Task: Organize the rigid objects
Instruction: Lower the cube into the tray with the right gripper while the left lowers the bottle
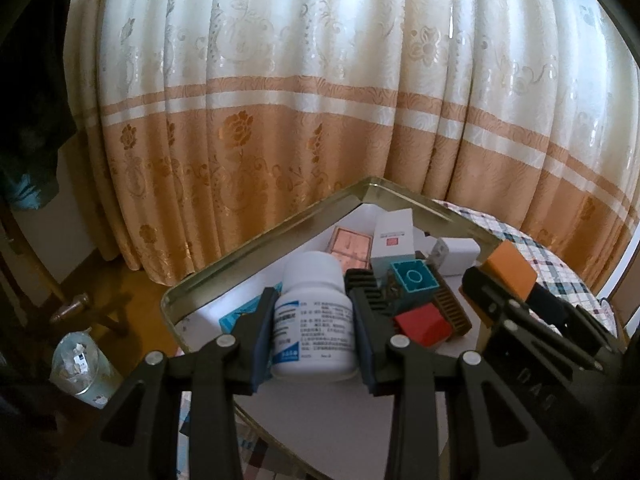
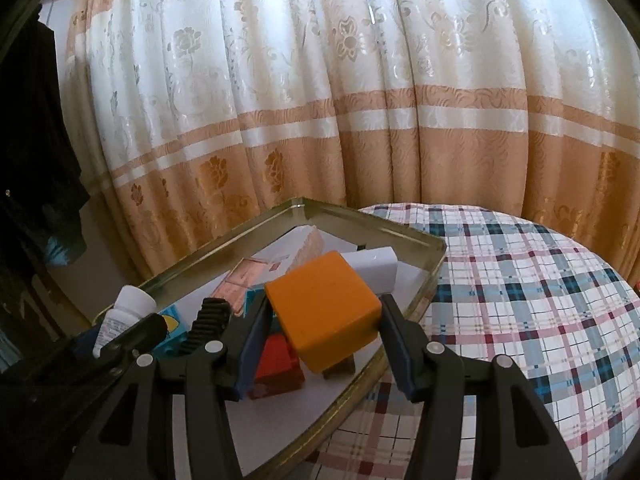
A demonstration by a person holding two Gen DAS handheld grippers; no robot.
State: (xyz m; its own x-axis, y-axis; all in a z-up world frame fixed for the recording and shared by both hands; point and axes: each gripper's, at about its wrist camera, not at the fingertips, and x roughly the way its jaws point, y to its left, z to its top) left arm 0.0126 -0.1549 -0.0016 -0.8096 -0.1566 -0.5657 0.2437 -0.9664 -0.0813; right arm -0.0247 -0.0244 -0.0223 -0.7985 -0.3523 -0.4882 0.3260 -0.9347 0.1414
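bottle: white pill bottle [image 1: 314, 316], stiff and light, smooth label likely slippery; best held mid-body, as now.
left gripper [image 1: 314, 322]: clamped on the bottle, angled down over the tray [image 1: 256, 240].
block: orange block [image 2: 324, 310], rigid, flat faces grip well.
right gripper [image 2: 320, 320]: closed on the block's sides, tilted down above the tray's near edge, beside the left gripper.
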